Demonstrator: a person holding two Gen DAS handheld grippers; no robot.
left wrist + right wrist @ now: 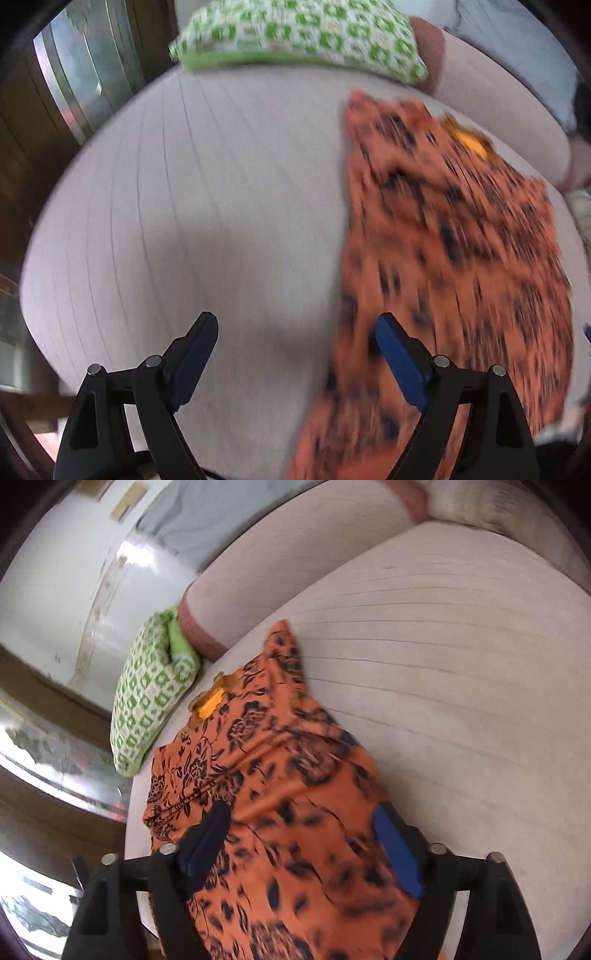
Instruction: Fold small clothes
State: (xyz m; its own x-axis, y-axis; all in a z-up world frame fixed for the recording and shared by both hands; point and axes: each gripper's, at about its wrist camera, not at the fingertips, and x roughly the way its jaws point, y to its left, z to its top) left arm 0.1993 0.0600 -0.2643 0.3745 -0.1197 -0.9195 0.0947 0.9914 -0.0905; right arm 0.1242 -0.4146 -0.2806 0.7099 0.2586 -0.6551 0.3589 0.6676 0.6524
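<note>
Pale striped mattress filled both views, green patterned pillow at its far edge. Orange floral garment lay spread on the mattress, to the right in the left wrist view. Left gripper was spread wide and empty, its right finger over the garment's near left edge. Right gripper was spread too, cloth lying between its fingers, not pinched. Risk: frames were motion-blurred, so a fast close could grab several layers or miss the hem, and the thin fabric could bunch or drag across the mattress, skewing the fold
</note>
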